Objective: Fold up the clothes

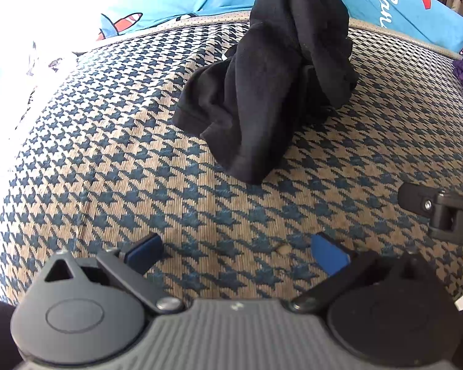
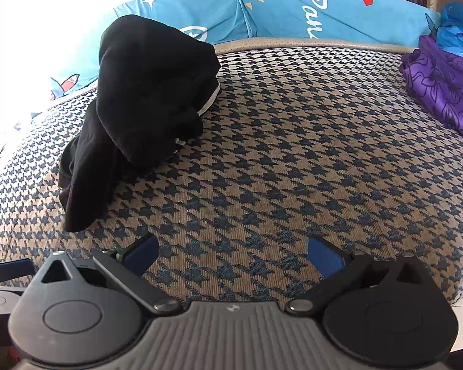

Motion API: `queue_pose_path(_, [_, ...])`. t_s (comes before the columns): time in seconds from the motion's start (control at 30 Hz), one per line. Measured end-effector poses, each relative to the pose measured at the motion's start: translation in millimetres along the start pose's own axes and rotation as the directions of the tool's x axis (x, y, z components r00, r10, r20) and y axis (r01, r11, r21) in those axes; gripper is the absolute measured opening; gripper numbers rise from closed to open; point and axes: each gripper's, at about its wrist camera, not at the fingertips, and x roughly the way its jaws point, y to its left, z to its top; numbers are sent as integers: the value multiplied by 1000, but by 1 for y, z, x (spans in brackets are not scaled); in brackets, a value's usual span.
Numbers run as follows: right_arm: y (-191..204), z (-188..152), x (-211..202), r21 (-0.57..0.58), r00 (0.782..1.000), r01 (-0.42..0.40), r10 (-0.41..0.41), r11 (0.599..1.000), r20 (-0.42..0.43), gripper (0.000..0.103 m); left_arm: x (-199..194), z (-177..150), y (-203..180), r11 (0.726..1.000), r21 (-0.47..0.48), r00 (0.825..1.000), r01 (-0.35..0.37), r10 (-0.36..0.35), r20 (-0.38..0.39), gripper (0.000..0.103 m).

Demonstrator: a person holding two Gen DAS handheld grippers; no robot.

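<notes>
A crumpled black garment [image 1: 262,86] lies heaped on the houndstooth cushion [image 1: 108,160], its top running out of the upper edge of the left wrist view. In the right wrist view the same black garment [image 2: 139,104] sits at the upper left, showing a thin white trim. My left gripper [image 1: 237,256] is open, low over the cushion, well short of the garment, nothing between its blue pads. My right gripper [image 2: 231,254] is open too, over bare cushion [image 2: 293,154], with the garment ahead and to its left. Part of the right gripper's finger [image 1: 447,215] shows at the left view's right edge.
Blue printed pillows [image 2: 277,9] line the back of the cushion. A purple floral cloth [image 2: 444,92] lies at the right edge, with blue plastic [image 2: 460,27] behind it. Bright window light washes out the far left.
</notes>
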Motion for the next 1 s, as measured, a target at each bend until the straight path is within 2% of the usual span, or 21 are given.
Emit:
queue_pose_path(0.2, [-5,-4,2,22,1000,-1,2,1000,-30,103,6,10,-11,1000,-8,1000,-17,17,-9,103])
queue_pose_path(0.53, [-6,-6,9,21,998,27,-26,999,-58,103,31,21,22,996,82,999,33,-31,-20,103])
queue_pose_path(0.6, [-6,-6,11,19,998,28,-27,999,-61,103,38,26,5,998,60,1000,23,-22,-22,103])
queue_pose_path(1.0, [3,-2,11,-28,998,36,-38,999,-56,103,46,41,14,995,90,998,45,-42,-44,103])
